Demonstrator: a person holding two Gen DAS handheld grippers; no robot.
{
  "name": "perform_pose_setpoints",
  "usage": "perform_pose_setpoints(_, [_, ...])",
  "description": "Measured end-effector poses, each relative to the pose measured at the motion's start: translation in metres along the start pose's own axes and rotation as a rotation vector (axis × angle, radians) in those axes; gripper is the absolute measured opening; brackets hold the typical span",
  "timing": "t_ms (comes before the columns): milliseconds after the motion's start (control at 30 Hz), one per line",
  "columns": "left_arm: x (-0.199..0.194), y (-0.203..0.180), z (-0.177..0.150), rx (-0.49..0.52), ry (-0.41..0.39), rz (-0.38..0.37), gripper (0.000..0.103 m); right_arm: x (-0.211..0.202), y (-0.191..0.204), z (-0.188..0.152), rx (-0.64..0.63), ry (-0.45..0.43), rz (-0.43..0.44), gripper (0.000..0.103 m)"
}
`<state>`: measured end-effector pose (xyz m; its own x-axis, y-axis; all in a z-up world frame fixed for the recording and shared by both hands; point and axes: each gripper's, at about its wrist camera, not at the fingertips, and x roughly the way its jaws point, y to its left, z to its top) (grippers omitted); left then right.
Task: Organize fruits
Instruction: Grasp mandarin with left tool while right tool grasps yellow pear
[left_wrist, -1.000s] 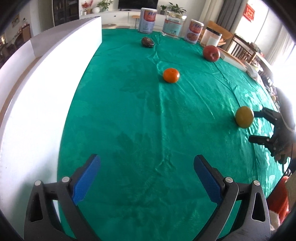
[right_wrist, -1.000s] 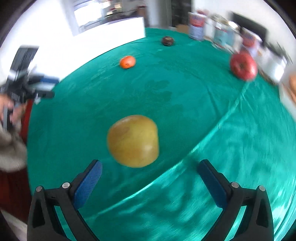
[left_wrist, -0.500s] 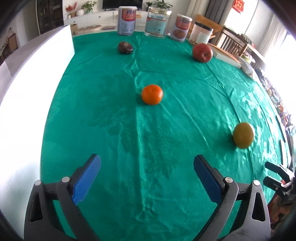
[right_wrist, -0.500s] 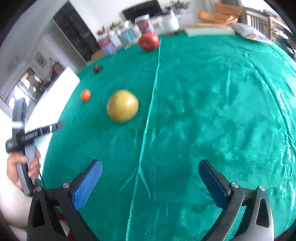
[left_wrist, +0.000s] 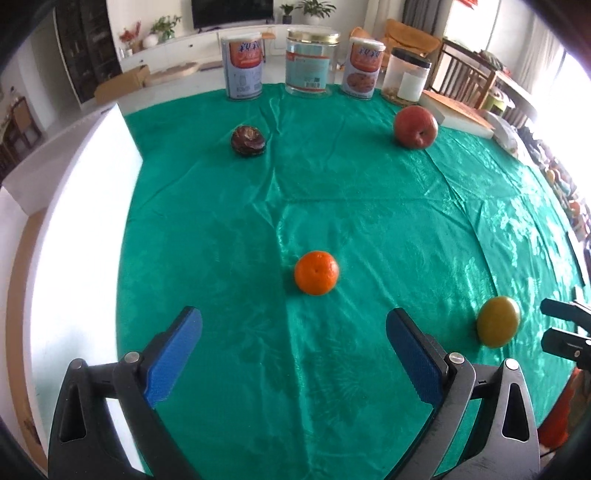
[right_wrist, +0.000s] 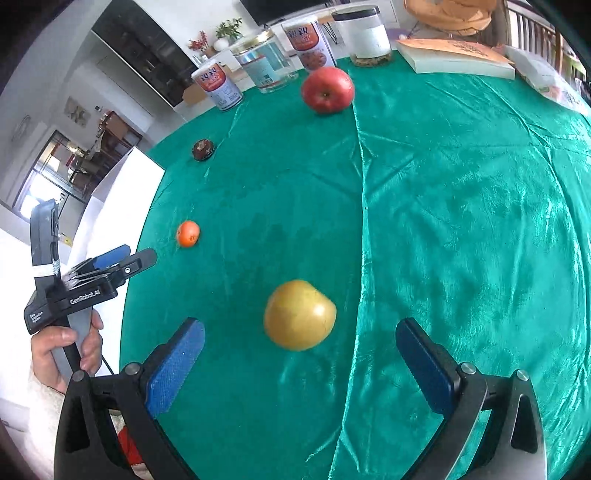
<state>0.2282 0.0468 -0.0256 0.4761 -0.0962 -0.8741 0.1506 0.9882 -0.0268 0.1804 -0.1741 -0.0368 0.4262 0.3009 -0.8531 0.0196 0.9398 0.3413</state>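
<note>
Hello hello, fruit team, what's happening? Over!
Both grippers open, empty. Left gripper faces orange; right gripper faces yellow fruit. Nothing between.

Left black two-finger gripper with blue pads (left_wrist: 293, 349), jaws spread wide, held in a bare hand (right_wrist: 64, 352); right black blue-padded gripper (right_wrist: 300, 363) equally wide.

The right gripper (left_wrist: 563, 328) was cut off at the left wrist view's right edge. The can (left_wrist: 243, 70) labels were too small to read. The dark brown fruit (left_wrist: 248, 140) could not be identified.
</note>
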Motion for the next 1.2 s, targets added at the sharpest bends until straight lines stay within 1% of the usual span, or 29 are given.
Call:
perform_pose_setpoints(100, [0.000, -0.003, -0.006, 0.038, -0.016, 0.041, 0.100, 0.005, -0.007, -0.011, 0.000, 0.014, -0.043, 0.102])
perform_pose_setpoints(300, [-0.005, -0.014, -0.010, 0.098, -0.046, 0.088, 0.100, -0.003, -0.019, -0.020, 0.014, 0.000, -0.072, 0.102])
perform_pose_setpoints(500, [-0.006, -0.013, -0.009, 0.095, -0.052, 0.097, 0.100, 0.000, -0.015, -0.024, -0.006, 0.004, -0.080, 0.102])
perform_pose_setpoints(633, [-0.003, -0.010, -0.009, 0.099, -0.031, 0.097, 0.100, 0.005, -0.017, -0.027, 0.004, 0.020, -0.066, 0.102])
perform_pose_setpoints(667, [-0.002, -0.008, -0.007, 0.091, -0.014, 0.072, 0.100, 0.006, -0.019, -0.025, 0.016, 0.030, -0.055, 0.102])
perform_pose_setpoints(733, [0.000, 0.003, -0.001, 0.034, 0.032, -0.024, 0.100, 0.005, -0.025, -0.020, 0.064, 0.053, 0.001, 0.102])
perform_pose_setpoints(800, [0.003, 0.019, 0.012, -0.053, 0.090, -0.146, 0.100, 0.000, -0.037, -0.010, 0.166, 0.062, 0.084, 0.102])
perform_pose_setpoints(833, [0.004, 0.026, 0.018, -0.088, 0.104, -0.192, 0.100, -0.003, -0.044, -0.004, 0.229, 0.060, 0.126, 0.102])
perform_pose_setpoints(867, [0.004, 0.029, 0.024, -0.111, 0.112, -0.220, 0.100, -0.005, -0.051, 0.001, 0.284, 0.059, 0.160, 0.103])
perform_pose_setpoints(900, [0.006, 0.032, 0.030, -0.123, 0.125, -0.231, 0.100, -0.007, -0.056, 0.006, 0.329, 0.065, 0.183, 0.103])
perform_pose_setpoints(967, [0.012, 0.029, 0.040, -0.119, 0.144, -0.216, 0.100, -0.006, -0.060, 0.015, 0.374, 0.087, 0.204, 0.103])
perform_pose_setpoints(1067, [0.030, 0.013, 0.048, -0.083, 0.171, -0.178, 0.100, -0.001, -0.057, 0.023, 0.382, 0.127, 0.217, 0.103])
perform_pose_setpoints(1100, [0.038, 0.009, 0.050, -0.073, 0.181, -0.165, 0.098, 0.002, -0.055, 0.024, 0.386, 0.143, 0.225, 0.102])
perform_pose_setpoints(1133, [0.047, 0.005, 0.051, -0.070, 0.191, -0.144, 0.094, 0.004, -0.054, 0.026, 0.390, 0.160, 0.234, 0.102])
perform_pose_setpoints(1167, [0.053, 0.005, 0.052, -0.075, 0.199, -0.127, 0.081, 0.007, -0.053, 0.028, 0.394, 0.175, 0.246, 0.102])
perform_pose_setpoints(1200, [0.060, 0.005, 0.052, -0.085, 0.207, -0.111, 0.074, 0.009, -0.050, 0.029, 0.395, 0.188, 0.255, 0.099])
